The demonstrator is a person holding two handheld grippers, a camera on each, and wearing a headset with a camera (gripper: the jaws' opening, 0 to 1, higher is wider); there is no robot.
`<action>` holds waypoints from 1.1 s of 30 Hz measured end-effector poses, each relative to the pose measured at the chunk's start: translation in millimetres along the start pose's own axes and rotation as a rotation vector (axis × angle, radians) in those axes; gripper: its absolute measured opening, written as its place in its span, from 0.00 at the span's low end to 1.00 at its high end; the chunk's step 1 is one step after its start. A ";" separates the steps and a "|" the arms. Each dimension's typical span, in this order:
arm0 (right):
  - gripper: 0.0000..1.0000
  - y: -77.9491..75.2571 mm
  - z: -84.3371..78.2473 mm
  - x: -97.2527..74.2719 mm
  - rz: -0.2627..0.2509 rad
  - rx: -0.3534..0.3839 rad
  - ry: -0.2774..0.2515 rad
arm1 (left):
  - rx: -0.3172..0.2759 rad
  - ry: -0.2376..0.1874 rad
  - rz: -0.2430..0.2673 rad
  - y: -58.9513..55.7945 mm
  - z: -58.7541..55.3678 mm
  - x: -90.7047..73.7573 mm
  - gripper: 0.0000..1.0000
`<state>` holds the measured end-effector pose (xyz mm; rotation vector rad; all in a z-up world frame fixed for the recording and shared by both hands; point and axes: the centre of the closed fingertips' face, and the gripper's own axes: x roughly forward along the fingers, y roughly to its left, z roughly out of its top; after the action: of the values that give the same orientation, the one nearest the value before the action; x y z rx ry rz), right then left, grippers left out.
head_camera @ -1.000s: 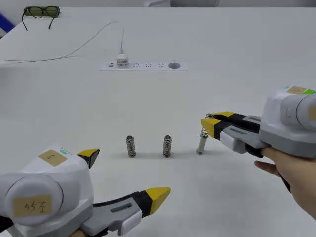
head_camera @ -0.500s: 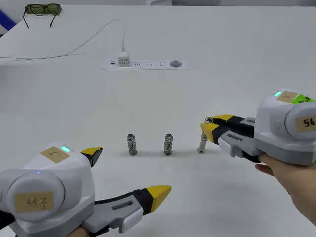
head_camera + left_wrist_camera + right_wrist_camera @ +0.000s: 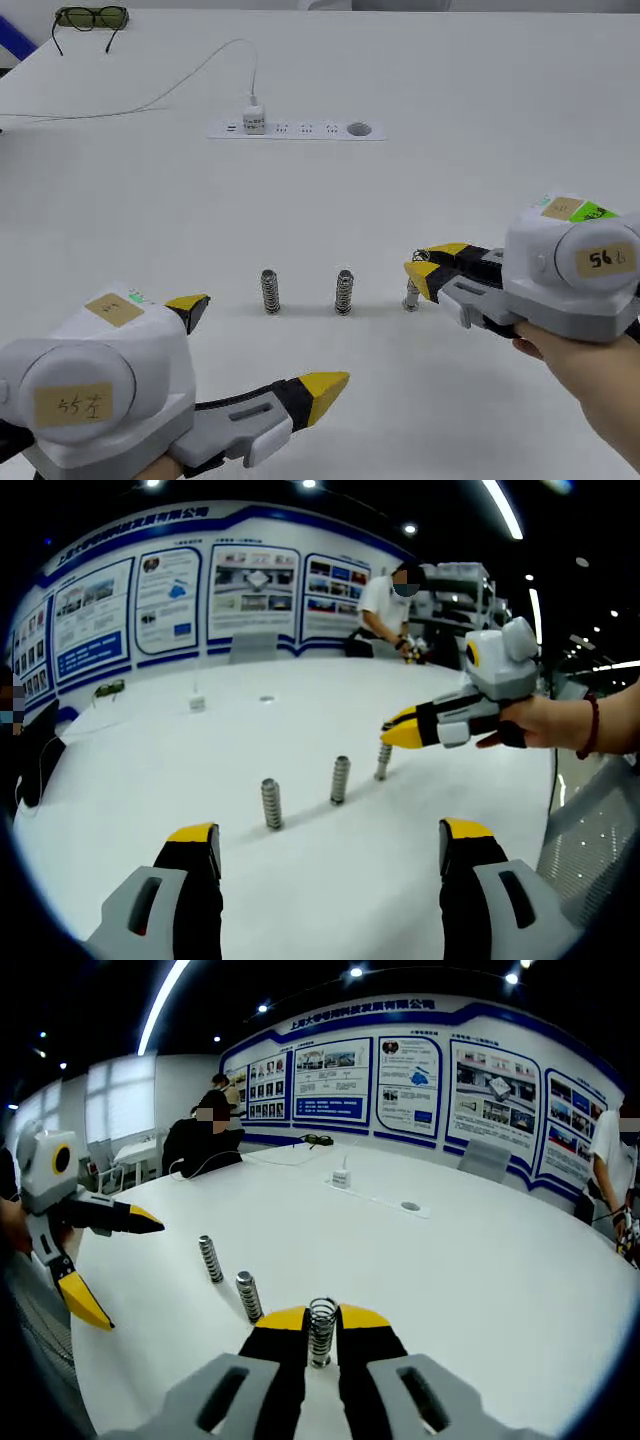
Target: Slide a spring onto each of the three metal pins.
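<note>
While my right hand-held gripper (image 3: 320, 1332) pinches a spring (image 3: 321, 1315) over the rightmost pin (image 3: 410, 298),
my left hand-held gripper (image 3: 330, 830) gapes wide.

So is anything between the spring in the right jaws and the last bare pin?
Nothing visible. The spring held by the right gripper is right at the third pin. The middle pin and left pin, both sprung, stand aside, and the left gripper is apart.

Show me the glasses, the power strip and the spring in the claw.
Glasses (image 3: 75, 17): head view, left lens.
Power strip (image 3: 297, 130): head view, top face.
Spring (image 3: 321, 1322): right gripper view, upper coils.
</note>
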<state>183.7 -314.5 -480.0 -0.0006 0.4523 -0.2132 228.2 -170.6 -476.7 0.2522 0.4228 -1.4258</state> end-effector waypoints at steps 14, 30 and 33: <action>0.12 1.5 -13.5 4.3 0.001 0.023 0.042 | 0.001 0.007 -0.005 -0.8 -1.3 0.3 0.90; 0.12 2.2 -22.2 7.6 0.007 0.038 0.071 | -0.005 0.005 -0.005 0.2 -1.2 0.7 0.89; 0.12 2.6 -22.5 7.3 0.009 0.036 0.074 | 0.000 0.007 -0.003 0.7 -1.5 0.2 0.89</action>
<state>180.9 -312.4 -503.5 0.0448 0.5215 -0.2132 228.8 -170.1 -478.2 0.2572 0.4291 -1.4284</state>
